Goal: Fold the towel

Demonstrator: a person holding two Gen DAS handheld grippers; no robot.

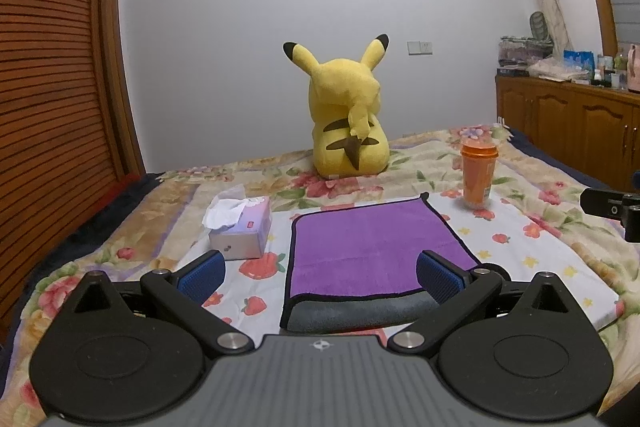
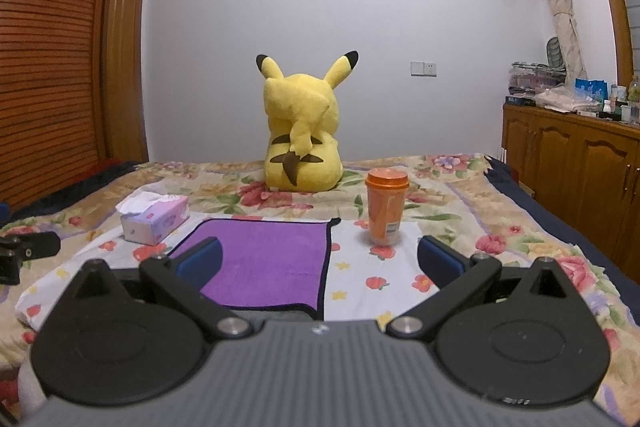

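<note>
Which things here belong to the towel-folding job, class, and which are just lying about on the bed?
Belongs to the job:
- purple towel, lying flat
- left gripper, open
- right gripper, open

Just lying about:
- tissue box, left of the towel
- orange cup, right of it
- yellow plush toy, behind
- floral bedspread

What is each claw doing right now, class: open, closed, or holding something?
Left claw: open, holding nothing, above the purple microfibre towel.
Right claw: open, holding nothing.
</note>
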